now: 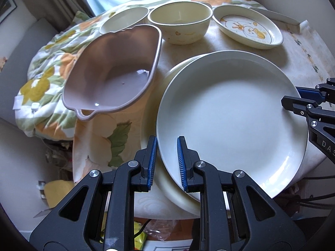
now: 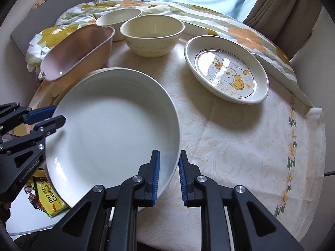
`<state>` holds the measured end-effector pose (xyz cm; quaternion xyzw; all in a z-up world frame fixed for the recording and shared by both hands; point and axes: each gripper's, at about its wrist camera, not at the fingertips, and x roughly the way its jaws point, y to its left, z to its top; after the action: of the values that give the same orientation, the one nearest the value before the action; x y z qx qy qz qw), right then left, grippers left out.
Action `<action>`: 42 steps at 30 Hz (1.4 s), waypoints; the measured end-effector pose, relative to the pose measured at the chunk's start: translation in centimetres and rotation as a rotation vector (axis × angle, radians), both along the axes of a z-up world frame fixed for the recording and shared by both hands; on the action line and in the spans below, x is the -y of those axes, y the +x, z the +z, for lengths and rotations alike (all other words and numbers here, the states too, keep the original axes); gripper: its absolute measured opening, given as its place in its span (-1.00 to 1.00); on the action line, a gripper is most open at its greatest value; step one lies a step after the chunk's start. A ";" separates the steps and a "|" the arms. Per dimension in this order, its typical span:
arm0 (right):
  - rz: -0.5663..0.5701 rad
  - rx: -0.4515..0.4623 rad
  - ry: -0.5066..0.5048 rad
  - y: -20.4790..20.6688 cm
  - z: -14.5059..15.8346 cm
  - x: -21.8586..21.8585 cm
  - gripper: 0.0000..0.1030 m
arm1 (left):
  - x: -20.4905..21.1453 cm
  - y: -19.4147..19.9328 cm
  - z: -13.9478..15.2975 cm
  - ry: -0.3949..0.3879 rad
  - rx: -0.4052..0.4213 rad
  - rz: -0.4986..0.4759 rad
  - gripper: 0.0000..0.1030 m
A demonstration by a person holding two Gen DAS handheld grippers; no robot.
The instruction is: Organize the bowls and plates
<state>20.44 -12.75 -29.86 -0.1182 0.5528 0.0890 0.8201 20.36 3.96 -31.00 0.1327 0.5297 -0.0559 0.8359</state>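
A second plate lies under the large white plate, and only a thin arc of its rim shows at about 10 o'clock of the upper one – the rest is hidden. The white plate itself is tilted, lifted off the worktop and held from both sides. The left gripper points steeply down and is clenched on the plate's rim at 7 o'clock in its own view, one blue pad inside, one outside. The right gripper clamps the opposite rim the same way; in the left view it is cut off by the frame edge at 3 o'clock.

Beyond, toward 12 o'clock, stand a cream bowl and a smaller one half hidden behind it. A pink handled dish leans at 10 o'clock, partly on the floral cloth. The duck-print plate sits at 1 o'clock – its lettering too small to read.
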 end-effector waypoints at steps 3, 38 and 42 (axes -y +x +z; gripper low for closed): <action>0.027 0.014 -0.055 0.0 0.0 -0.9 -0.68 | -0.3 0.0 0.3 -0.007 0.004 0.010 -0.68; -0.220 0.167 0.280 0.8 7.6 4.1 0.77 | -0.6 3.0 10.0 -0.235 0.184 -0.034 0.95; -0.258 0.198 0.289 0.8 9.2 5.6 0.97 | 0.6 4.7 11.4 -0.289 0.170 -0.075 0.95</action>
<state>21.22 -18.38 -20.66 0.0643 0.4614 0.0498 0.8835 25.03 3.37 -19.57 0.0351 0.4381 -0.1510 0.8854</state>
